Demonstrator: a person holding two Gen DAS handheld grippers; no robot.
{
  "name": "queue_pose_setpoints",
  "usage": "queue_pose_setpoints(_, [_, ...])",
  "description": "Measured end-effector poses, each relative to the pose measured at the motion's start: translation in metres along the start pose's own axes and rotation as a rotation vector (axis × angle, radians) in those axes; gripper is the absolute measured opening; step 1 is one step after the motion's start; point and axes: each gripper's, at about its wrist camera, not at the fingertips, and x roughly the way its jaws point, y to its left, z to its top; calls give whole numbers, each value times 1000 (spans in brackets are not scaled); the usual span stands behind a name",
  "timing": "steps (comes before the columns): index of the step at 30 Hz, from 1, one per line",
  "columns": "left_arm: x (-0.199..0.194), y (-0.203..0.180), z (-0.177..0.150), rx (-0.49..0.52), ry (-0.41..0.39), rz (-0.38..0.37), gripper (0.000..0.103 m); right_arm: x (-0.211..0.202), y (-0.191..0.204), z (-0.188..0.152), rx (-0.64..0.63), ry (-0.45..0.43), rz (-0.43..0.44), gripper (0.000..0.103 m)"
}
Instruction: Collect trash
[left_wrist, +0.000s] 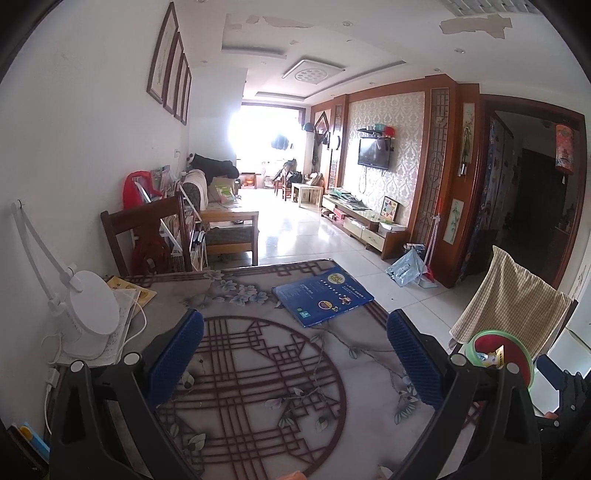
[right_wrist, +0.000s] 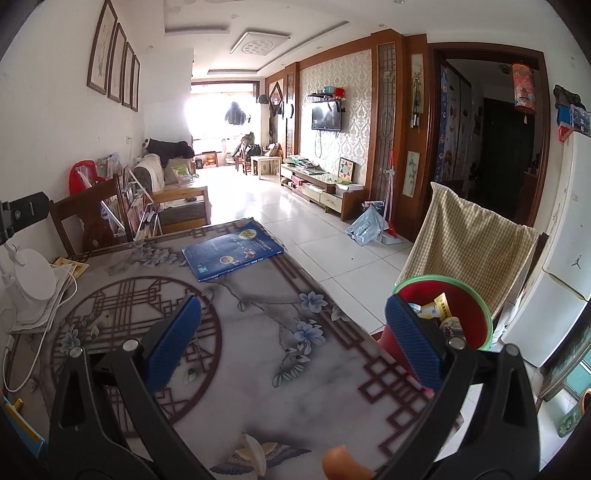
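Both grippers are spread wide and hold nothing: left gripper and right gripper hover over the table. The trash bin, red w/ green rim, stands just beside the table's right edge and already has wrappers inside. Near the bin the top looks clean, so I judge collecting is nearly done. Next move: search for leftover scraps; the blue book at the table's far edge is prob. not trash.

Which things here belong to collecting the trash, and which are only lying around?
For the job:
- red bin with green rim, beside the table edge
- wrappers inside the bin
- left tool, open
- right tool, open

Lying about:
- blue book
- white desk lamp
- checked cloth over a chair
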Motion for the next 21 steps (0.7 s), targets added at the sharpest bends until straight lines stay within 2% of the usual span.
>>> queue_pose_setpoints(21, [1,-10,-6,8,13,1,95,2,-10,-9,-1,24,-16,99])
